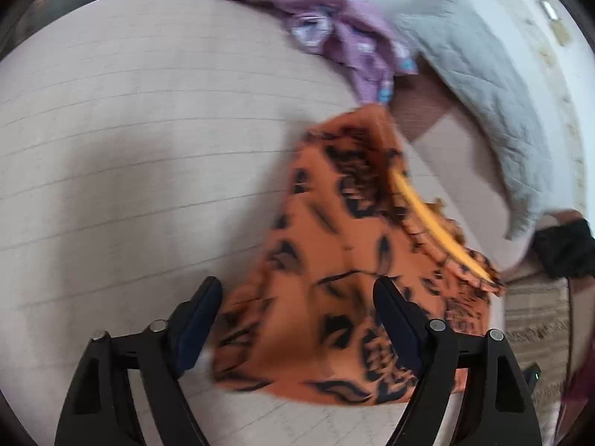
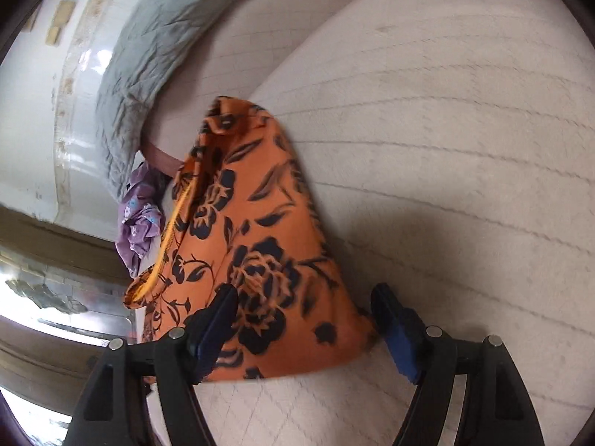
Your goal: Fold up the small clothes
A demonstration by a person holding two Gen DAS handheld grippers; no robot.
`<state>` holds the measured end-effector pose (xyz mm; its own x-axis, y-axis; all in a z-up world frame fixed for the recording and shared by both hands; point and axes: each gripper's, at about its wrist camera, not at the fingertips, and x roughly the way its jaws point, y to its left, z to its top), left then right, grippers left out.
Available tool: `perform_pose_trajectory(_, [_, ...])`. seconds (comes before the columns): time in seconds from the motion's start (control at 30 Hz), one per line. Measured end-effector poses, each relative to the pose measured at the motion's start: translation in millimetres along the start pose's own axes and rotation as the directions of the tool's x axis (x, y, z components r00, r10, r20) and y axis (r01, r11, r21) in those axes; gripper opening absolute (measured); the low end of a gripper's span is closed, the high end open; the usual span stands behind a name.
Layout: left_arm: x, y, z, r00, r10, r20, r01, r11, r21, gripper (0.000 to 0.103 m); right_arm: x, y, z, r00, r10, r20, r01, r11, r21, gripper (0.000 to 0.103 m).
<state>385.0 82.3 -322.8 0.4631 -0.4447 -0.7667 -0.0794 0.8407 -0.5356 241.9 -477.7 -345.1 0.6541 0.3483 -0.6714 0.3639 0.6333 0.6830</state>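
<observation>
Two grippers hang over one orange floral garment (image 1: 334,260) on our pale quilted bed (image 1: 130,130). Our left gripper (image 1: 297,319) has its jaws wide apart, cloth showing in the gap but neither pad pressing it, so it holds nothing. Our right gripper (image 2: 303,327) stands equally wide; the garment's near corner lies between its fingers, again ungripped.

Seen from the left, the garment lies ahead and slightly right of the jaws, its long axis running away toward the upper right along a yellow trim (image 1: 435,223). From the right view it tapers away from the jaws to a narrow far end with a button (image 2: 225,120). Both hands sit at its near edge, about equally close, so we judge either could pinch a near corner.

Beyond the far end lie a crumpled purple garment (image 1: 334,33) and a grey pillow (image 1: 479,85). They sit near the orange tip, and could crowd a fold carried that way. Blur hides the finer creases.
</observation>
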Motion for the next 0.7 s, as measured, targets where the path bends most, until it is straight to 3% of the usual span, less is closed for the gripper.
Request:
perform_pose_trajectory(0.03, [4.4, -4.0, 0.5, 1.000, 0.014, 0.001, -0.014, 1.000, 0.014, 0.057, 5.5, 6.6, 0.6, 1.000, 0.016, -0.010, -0.016, 0.999, -0.030, 0.070])
perform_pose_trajectory(0.1, [7.6, -9.2, 0.4, 0.997, 0.063, 0.033, -0.065, 0.996, 0.058, 0.034, 20.9, 21.5, -1.8, 0.998, 0.039, -0.053, -0.043, 0.996, -0.077, 0.055])
perform_pose_trajectory(0.13, [5.5, -11.1, 1.3, 0.997, 0.054, 0.049, -0.058, 0.996, 0.072, 0.026, 26.7, 28.5, -3.9, 0.998, 0.021, -0.059, -0.028, 0.993, -0.113, 0.031])
perform_pose_trajectory(0.23, [-10.0, -15.1, 4.5, 0.996, 0.005, 0.085, -0.010, 0.998, 0.062, 0.020, 30.9, 45.6, -5.7, 0.999, 0.009, -0.039, -0.016, 0.984, -0.175, 0.027])
perform_pose_trajectory(0.37, [-48.6, -29.0, -3.7, 0.988, -0.043, 0.146, 0.028, 0.994, 0.103, 0.018, -21.3, 68.0, -16.1, 0.994, 0.074, 0.075, -0.054, 0.970, -0.236, 0.024])
perform_pose_trajectory(0.53, [-120.8, -21.9, -38.2, 0.980, -0.053, 0.192, 0.029, 0.992, 0.123, 0.018, -92.1, 81.8, -55.7, 0.984, 0.126, 0.124, -0.085, 0.953, -0.292, 0.023])
perform_pose_trajectory(0.6, [-129.1, -10.5, -61.1, 0.986, -0.004, 0.166, -0.018, 0.991, 0.133, 0.020, -111.4, 68.8, -77.3, 0.987, 0.124, 0.100, -0.093, 0.958, -0.272, 0.023])
perform_pose_trajectory(0.63, [-125.1, -1.9, -75.9, 0.991, 0.059, 0.121, -0.077, 0.986, 0.149, 0.021, -116.3, 56.0, -89.3, 0.992, 0.105, 0.077, -0.084, 0.966, -0.243, 0.023])
perform_pose_trajectory(0.7, [-111.6, 16.8, -109.4, 0.988, 0.149, 0.032, -0.152, 0.973, 0.175, 0.021, -113.0, 28.7, -117.8, 1.000, 0.018, 0.003, -0.017, 0.978, -0.207, 0.023])
